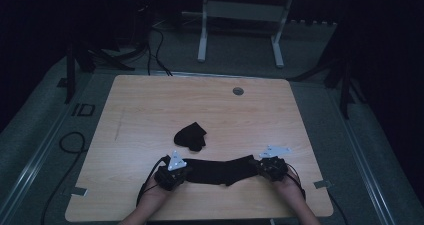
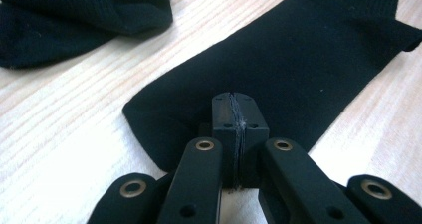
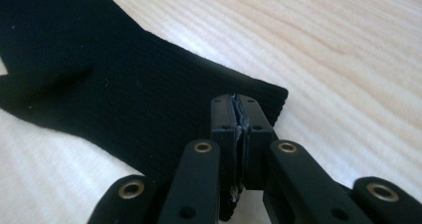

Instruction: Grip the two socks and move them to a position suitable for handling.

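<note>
Item: black sock (image 1: 220,169), laid flat and stretched lengthwise along the near edge of the wooden table (image 1: 150,105), between the two grippers.

Companion item: second black sock (image 1: 191,136), crumpled in a heap just beyond the flat one, apart from it.

Holds: left gripper (image 1: 172,175) has its fingers (image 2: 225,115) clenched on the rounded toe end; right gripper (image 1: 270,167) has its fingers (image 3: 226,115) clenched on the ribbed cuff end.

Handling, as judged: light, soft knit, limp, with some stretch. It will sag or fold wherever unsupported. No risk of breakage. Fabric grips well, though a thin pinch at the very hem could slip under tension.

Best hold: the two ends, slightly in from the edge.
</note>
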Action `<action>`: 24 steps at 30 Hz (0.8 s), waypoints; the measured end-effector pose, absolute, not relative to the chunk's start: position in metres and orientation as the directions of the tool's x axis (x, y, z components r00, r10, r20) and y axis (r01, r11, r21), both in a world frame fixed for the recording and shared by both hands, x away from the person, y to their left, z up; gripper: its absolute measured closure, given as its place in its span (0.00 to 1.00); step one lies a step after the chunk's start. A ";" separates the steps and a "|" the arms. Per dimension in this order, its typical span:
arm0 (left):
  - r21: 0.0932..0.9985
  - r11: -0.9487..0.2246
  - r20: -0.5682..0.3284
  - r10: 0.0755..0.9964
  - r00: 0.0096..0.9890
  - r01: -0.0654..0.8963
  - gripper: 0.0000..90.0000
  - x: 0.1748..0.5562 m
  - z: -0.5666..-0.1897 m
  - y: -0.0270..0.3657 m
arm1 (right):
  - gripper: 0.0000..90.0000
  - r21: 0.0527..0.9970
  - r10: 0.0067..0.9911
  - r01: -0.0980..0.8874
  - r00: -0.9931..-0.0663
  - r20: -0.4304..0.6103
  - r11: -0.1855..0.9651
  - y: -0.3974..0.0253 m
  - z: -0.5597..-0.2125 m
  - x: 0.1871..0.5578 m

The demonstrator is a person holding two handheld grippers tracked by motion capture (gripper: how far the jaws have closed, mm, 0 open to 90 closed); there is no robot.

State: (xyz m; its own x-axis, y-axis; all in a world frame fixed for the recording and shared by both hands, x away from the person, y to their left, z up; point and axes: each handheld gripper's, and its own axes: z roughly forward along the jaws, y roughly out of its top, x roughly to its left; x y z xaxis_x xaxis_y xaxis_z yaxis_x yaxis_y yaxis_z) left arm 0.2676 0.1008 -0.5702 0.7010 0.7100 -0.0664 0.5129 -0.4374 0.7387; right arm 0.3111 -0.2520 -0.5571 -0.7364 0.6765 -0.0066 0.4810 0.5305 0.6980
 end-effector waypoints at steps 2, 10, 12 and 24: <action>0.742 -0.429 -0.083 0.703 0.706 0.515 0.99 0.265 -0.571 0.103 | 0.95 0.706 0.676 0.481 -0.737 0.004 0.520 -0.255 -0.558 0.306; 0.740 -0.434 -0.106 0.680 0.726 0.514 0.99 0.247 -0.572 0.103 | 0.94 0.713 0.671 0.492 -0.740 0.041 0.499 -0.262 -0.559 0.287; 0.739 -0.440 -0.102 0.676 0.730 0.510 0.99 0.241 -0.571 0.102 | 0.94 0.718 0.675 0.499 -0.735 0.055 0.485 -0.263 -0.560 0.281; 0.741 -0.439 -0.130 0.649 0.750 0.508 0.99 0.221 -0.573 0.100 | 0.94 0.717 0.673 0.504 -0.736 0.066 0.481 -0.270 -0.561 0.258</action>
State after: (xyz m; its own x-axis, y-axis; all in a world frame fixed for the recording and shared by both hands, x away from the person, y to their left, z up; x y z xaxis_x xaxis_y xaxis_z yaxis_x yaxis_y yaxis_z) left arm 0.2210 0.1005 -0.5728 0.7497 0.6488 -0.1303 0.5083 -0.4385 0.7412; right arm 0.2580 -0.2699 -0.5606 -0.7363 0.6735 0.0660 0.5042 0.4809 0.7173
